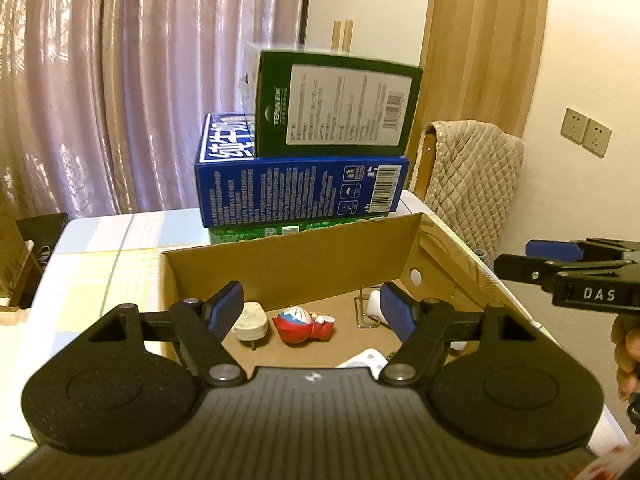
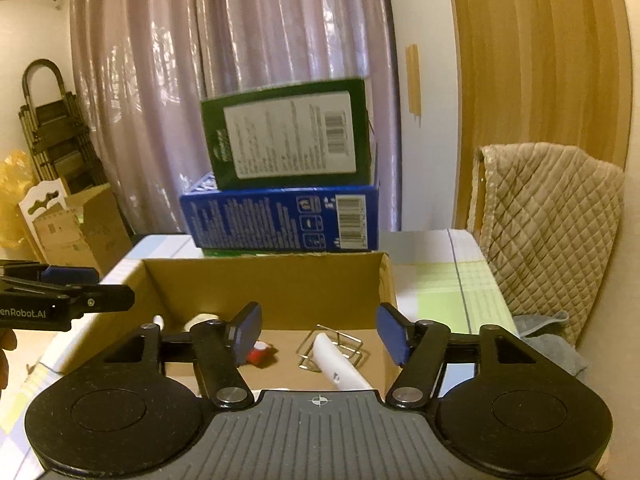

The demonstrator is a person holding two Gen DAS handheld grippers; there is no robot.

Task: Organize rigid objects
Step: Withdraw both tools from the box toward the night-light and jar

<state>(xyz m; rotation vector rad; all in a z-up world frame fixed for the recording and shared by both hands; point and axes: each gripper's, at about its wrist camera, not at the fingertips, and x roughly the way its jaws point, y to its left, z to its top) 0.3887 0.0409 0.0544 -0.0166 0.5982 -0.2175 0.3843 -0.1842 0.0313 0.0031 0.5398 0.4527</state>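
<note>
Two grippers are seen above an open cardboard box (image 1: pixel 296 268) at lower centre of both views. Left gripper (image 1: pixel 312 312): jaws spread, nothing between them. Right gripper (image 2: pixel 318 334): jaws spread, empty; it is also seen at the right edge of the left wrist view, with a hand (image 1: pixel 628 360) below it.

On the box floor are noted: a red and blue toy figure (image 1: pixel 304 326), centre; a white plug (image 1: pixel 250 326) just left of it; a wire rack (image 2: pixel 332 346) with a white tube (image 2: pixel 336 362) lying across it, toward the right wall.

Behind the box, a green carton (image 1: pixel 336 106) is stacked on a blue carton (image 1: pixel 300 188). A quilted cloth (image 2: pixel 548 216) is draped at right.
</note>
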